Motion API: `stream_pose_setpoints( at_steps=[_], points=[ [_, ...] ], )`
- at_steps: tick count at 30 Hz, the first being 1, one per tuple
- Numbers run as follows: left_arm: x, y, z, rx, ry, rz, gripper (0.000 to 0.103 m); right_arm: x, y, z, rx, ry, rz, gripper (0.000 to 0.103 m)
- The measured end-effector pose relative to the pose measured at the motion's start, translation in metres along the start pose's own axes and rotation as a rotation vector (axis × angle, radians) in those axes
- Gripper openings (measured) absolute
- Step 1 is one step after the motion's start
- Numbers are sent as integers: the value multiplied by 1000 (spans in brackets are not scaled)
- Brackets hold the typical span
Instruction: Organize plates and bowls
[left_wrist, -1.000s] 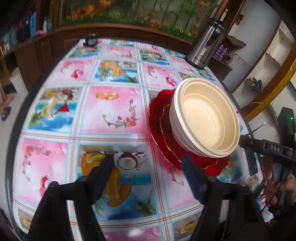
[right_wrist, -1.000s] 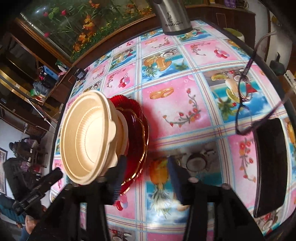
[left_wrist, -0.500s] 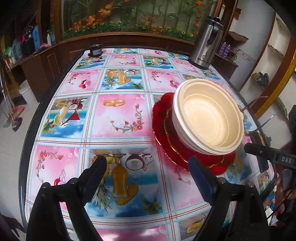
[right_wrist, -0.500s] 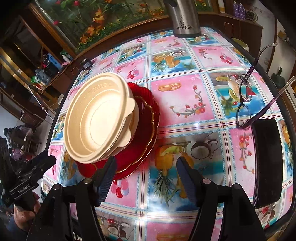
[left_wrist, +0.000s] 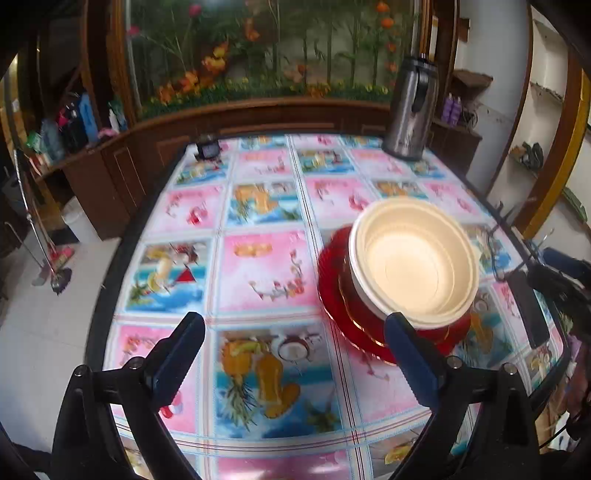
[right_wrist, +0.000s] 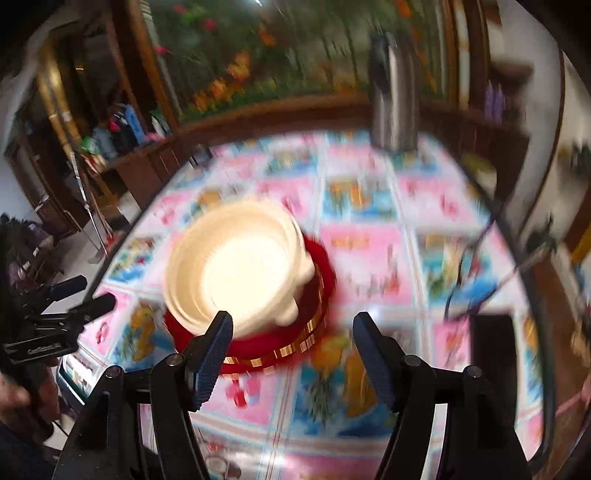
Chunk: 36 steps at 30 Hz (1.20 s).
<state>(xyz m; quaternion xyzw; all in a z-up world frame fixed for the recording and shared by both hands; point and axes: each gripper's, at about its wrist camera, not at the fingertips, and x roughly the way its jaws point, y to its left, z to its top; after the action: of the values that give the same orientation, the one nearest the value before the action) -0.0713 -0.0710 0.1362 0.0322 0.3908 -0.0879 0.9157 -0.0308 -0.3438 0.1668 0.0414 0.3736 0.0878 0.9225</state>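
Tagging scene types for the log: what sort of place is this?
Probably a home dining room: a table under a patterned cloth, stacked bowls on red plates, a steel flask, wooden cabinets.

a table (left_wrist: 258, 266) under a glossy cloth of pink and blue picture squares fills the view. at its far right corner stands a steel thermos jug (left_wrist: 409, 110) with a black handle — upright. a small dark object (left_wrist: 207, 148) sits at the far left corner, too small to identify. near the right edge lie a pair of spectacles (right_wrist: 476, 273) and a flat black slab (right_wrist: 493, 343). behind the table, a wooden-framed panel of orange flowers and greenery (left_wrist: 273, 55); a mop (left_wrist: 44, 251) leans at left.
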Motion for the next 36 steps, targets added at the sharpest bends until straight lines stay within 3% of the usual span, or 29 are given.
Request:
stream_pose_setpoints(
  at_steps=[1,2,5,14,20,27,36],
  points=[
    [-3,0,1,8,-8,21,102,-5,4,0,-19,-40,-4,100],
    [-5,-2,2,22,-6,54,103,-5,6,-1,-29,-52,4,102],
    [-7,-4,2,38,-7,120,103,6,4,-7,-20,22,25,102],
    [1,-8,4,62,67,166,103,8,6,-11,-29,71,11,102],
    [8,-7,2,63,115,197,103,6,11,-15,-63,60,-18,102],
    [5,-9,-3,103,93,301,103,6,14,-17,-73,49,1,102],
    [10,-13,-7,125,118,296,103,12,21,-19,-85,64,34,102]
  ],
)
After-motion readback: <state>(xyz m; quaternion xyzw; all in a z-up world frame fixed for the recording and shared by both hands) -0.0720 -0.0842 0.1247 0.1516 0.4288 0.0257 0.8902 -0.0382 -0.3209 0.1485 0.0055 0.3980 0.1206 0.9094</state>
